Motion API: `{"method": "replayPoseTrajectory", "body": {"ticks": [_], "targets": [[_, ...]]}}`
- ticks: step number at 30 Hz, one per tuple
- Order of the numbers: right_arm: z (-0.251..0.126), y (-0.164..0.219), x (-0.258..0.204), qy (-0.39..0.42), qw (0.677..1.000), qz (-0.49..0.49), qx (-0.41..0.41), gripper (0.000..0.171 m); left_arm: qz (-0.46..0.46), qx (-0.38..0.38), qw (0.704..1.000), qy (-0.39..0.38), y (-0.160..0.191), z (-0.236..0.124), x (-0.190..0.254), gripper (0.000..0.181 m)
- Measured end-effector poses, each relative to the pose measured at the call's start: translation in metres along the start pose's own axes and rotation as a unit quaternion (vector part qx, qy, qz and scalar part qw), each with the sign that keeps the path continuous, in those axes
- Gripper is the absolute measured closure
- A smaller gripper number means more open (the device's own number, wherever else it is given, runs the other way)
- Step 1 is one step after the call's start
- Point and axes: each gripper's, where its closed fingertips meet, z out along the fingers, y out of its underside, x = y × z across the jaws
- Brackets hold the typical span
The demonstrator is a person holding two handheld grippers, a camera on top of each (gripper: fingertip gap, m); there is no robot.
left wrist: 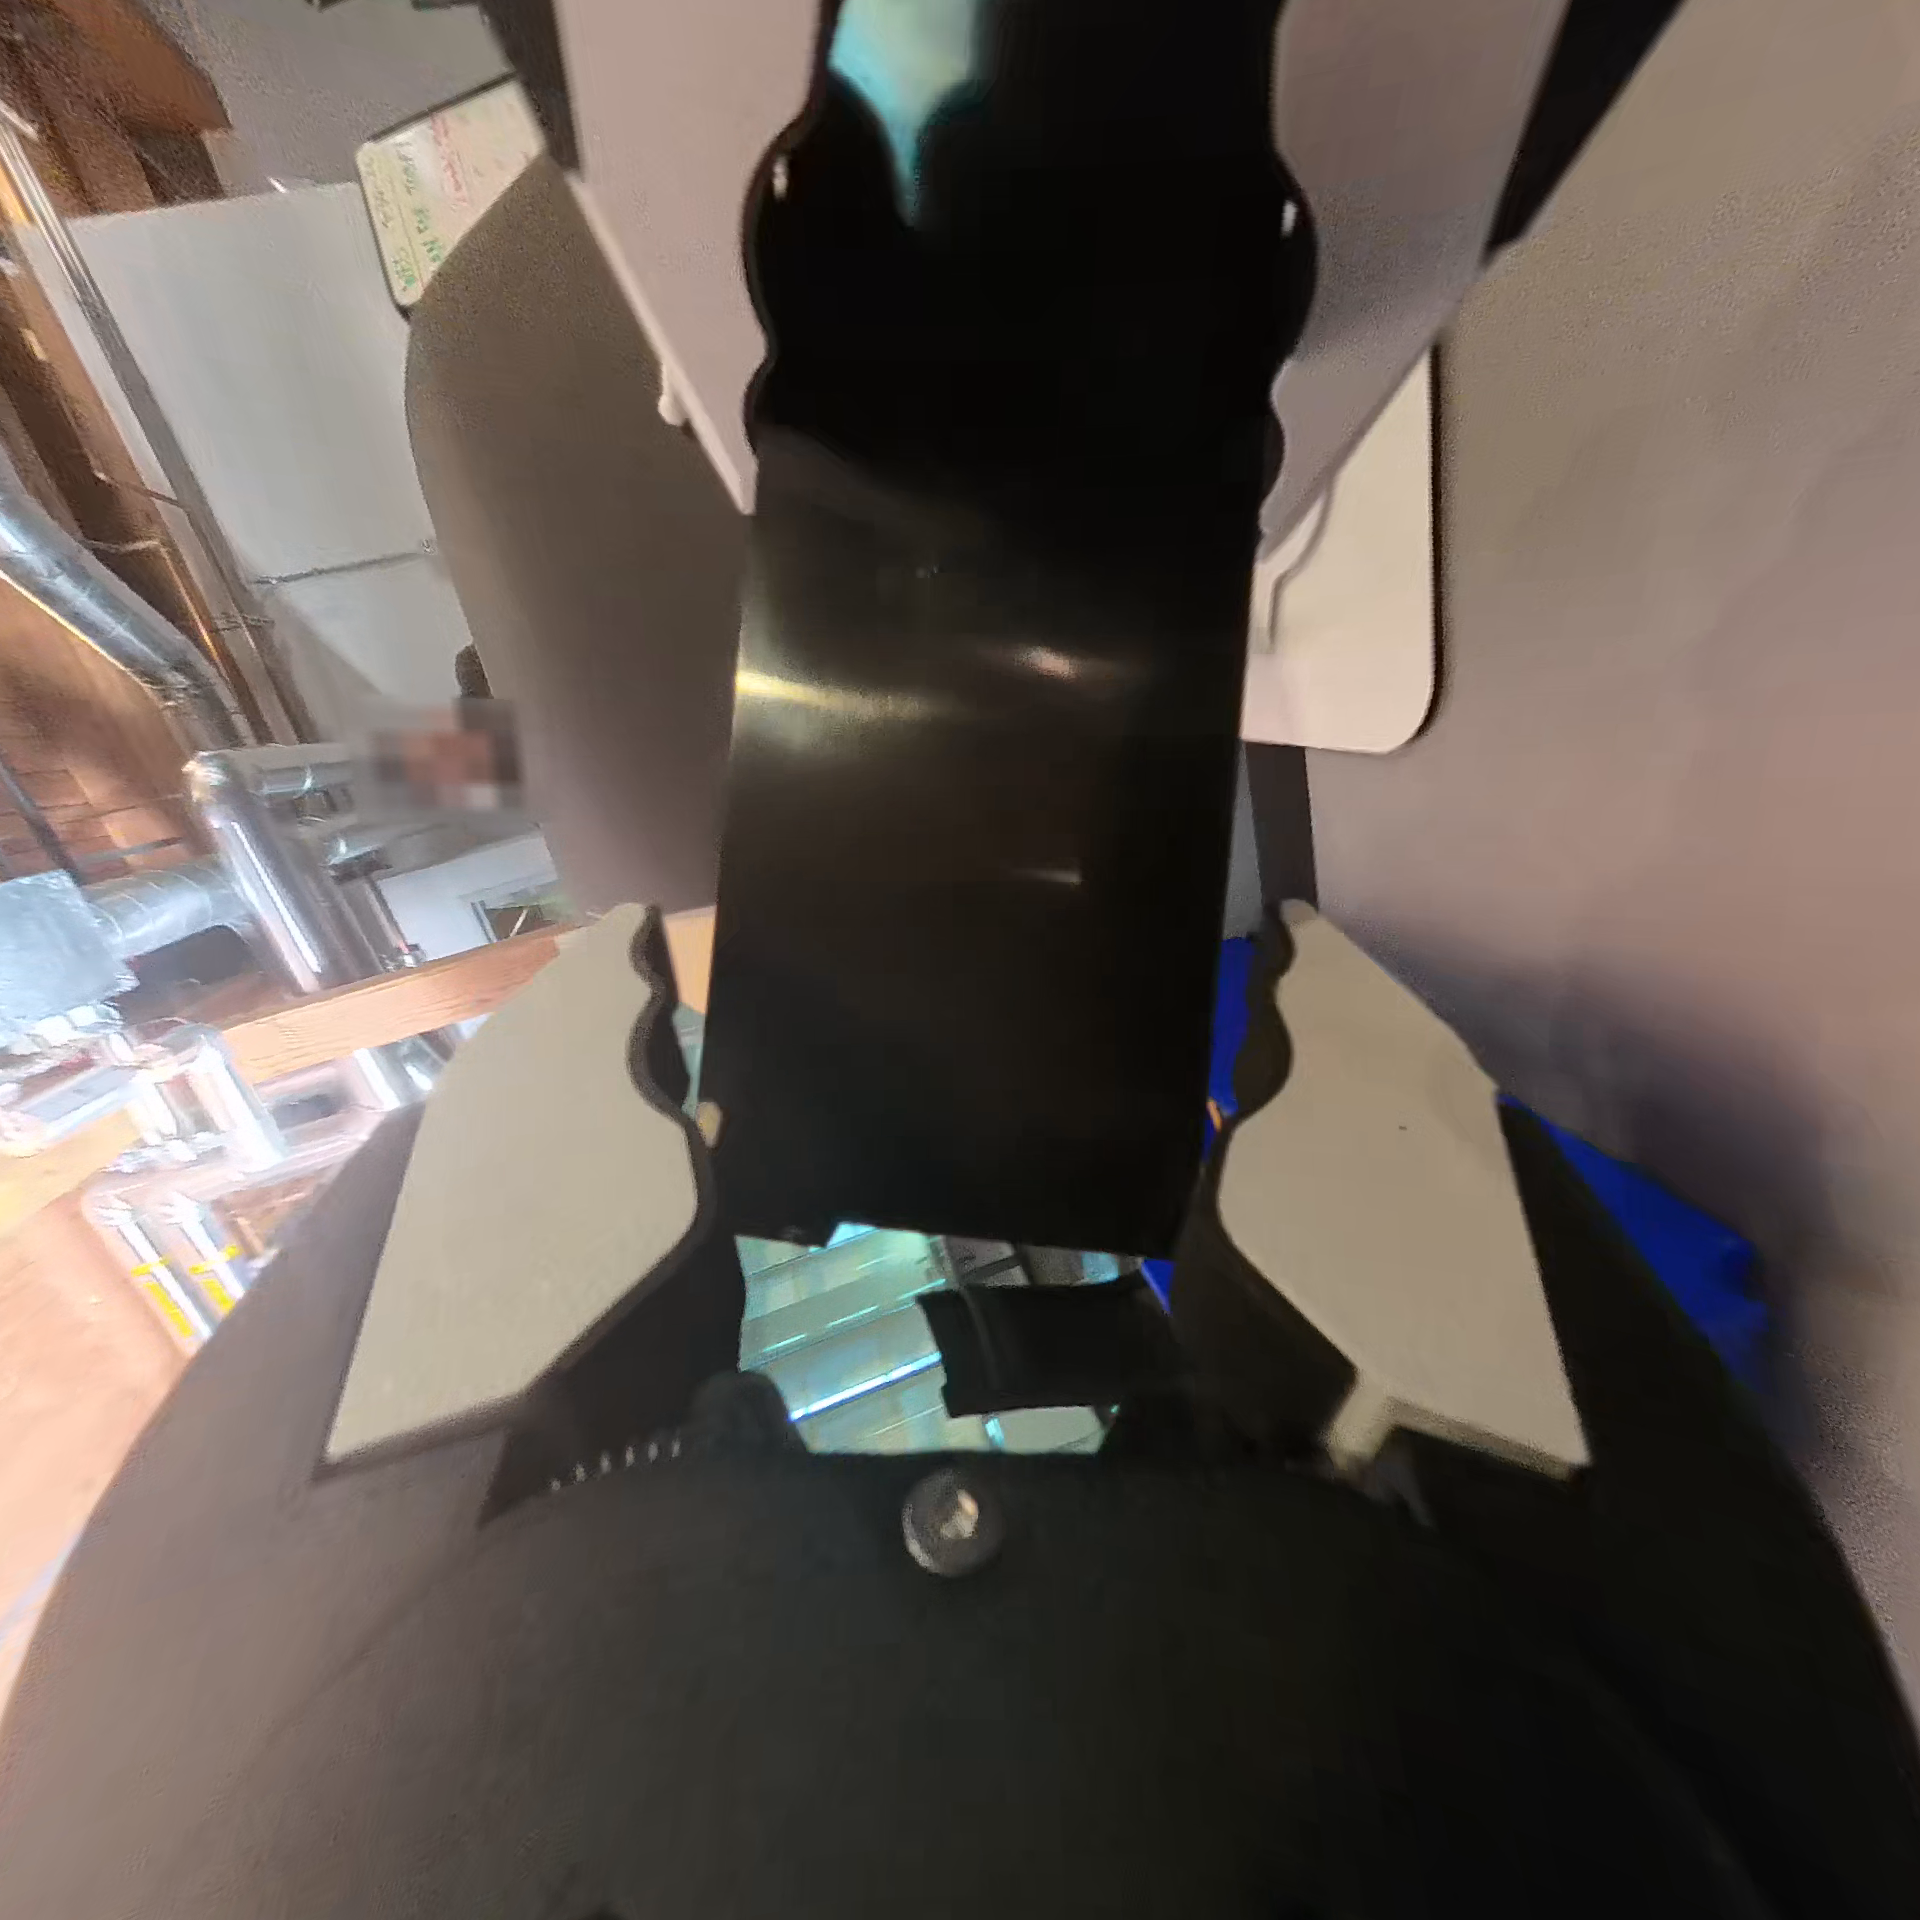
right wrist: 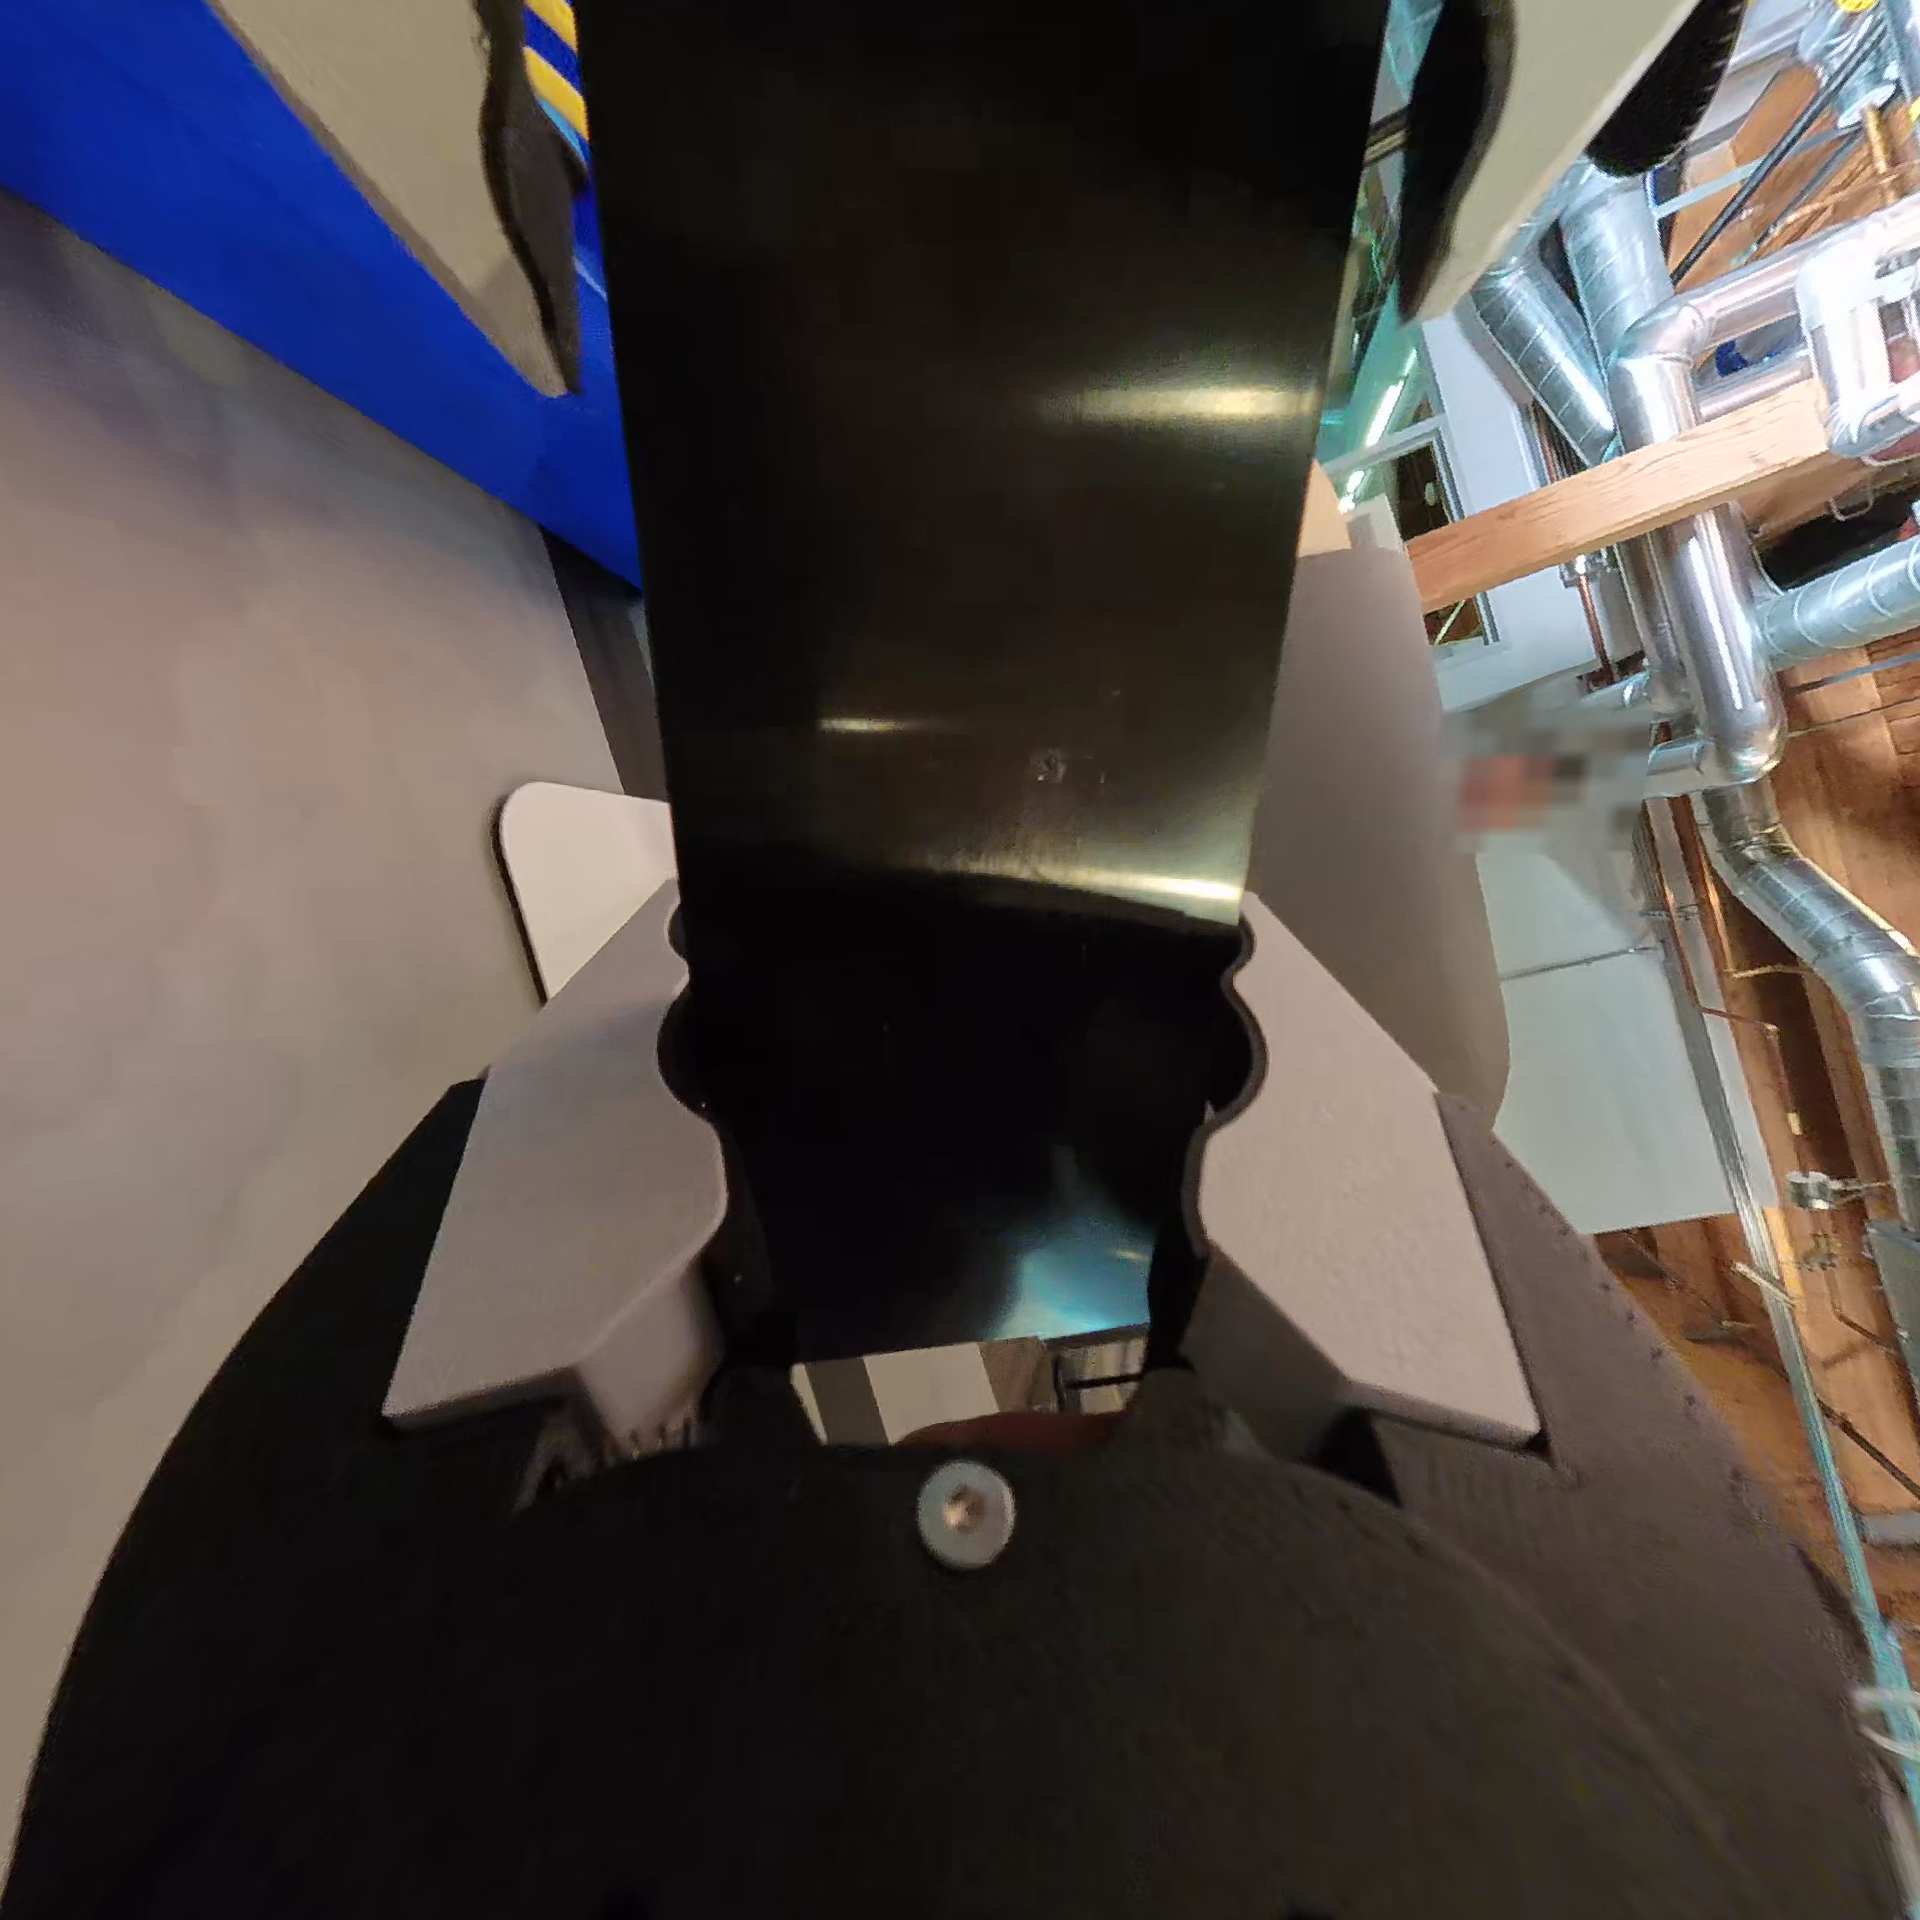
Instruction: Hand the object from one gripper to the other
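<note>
Right gripper (right wrist: 961, 1091) up close, its 2 grey fingers (right wrist: 582, 1195) pinching the near end of a glossy black flat object (right wrist: 966, 623), which runs straight out ahead. At its far end the left gripper (left wrist: 961, 1091) has its jaws spread either side of the object, with small gaps showing. Beyond, silver ducts (right wrist: 1704, 644) and wooden beams (right wrist: 1558, 520) cross the background.
</note>
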Motion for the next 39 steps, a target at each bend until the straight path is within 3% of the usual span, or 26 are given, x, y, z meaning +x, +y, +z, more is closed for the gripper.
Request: {"method": "replayPoseTrajectory", "body": {"ticks": [3, 10, 12, 16, 22, 25, 39], "targets": [[0.000, -0.002, -0.002, -0.007, 1.000, 0.002, 0.009, 0.078, -0.029, 0.024, 0.999, 0.010, -0.001, -0.004, -0.001, 0.067], [-0.003, -0.009, -0.010, -0.028, 0.999, -0.002, 0.017, 0.078, -0.003, 0.005, 1.000, 0.020, 0.013, 0.003, 0.010, 0.076], [-0.003, -0.009, -0.010, -0.031, 0.999, 0.003, 0.013, 0.078, 0.007, 0.006, 1.000, 0.008, 0.016, 0.005, 0.010, 0.090], [-0.004, -0.006, -0.007, -0.022, 1.000, -0.009, 0.003, 0.079, 0.014, 0.007, 1.000, -0.008, 0.016, 0.008, 0.008, 0.090], [-0.001, 0.004, -0.005, -0.017, 1.000, -0.020, -0.014, 0.079, 0.020, -0.051, 0.998, 0.034, 0.030, 0.006, 0.015, 0.071], [-0.002, 0.001, -0.008, -0.018, 0.999, -0.030, -0.011, 0.079, 0.011, -0.058, 0.996, 0.072, 0.032, 0.001, 0.020, 0.086], [-0.003, 0.000, -0.012, -0.028, 0.999, -0.041, -0.007, 0.078, -0.005, -0.040, 0.997, 0.070, 0.030, -0.001, 0.026, 0.086]]}}
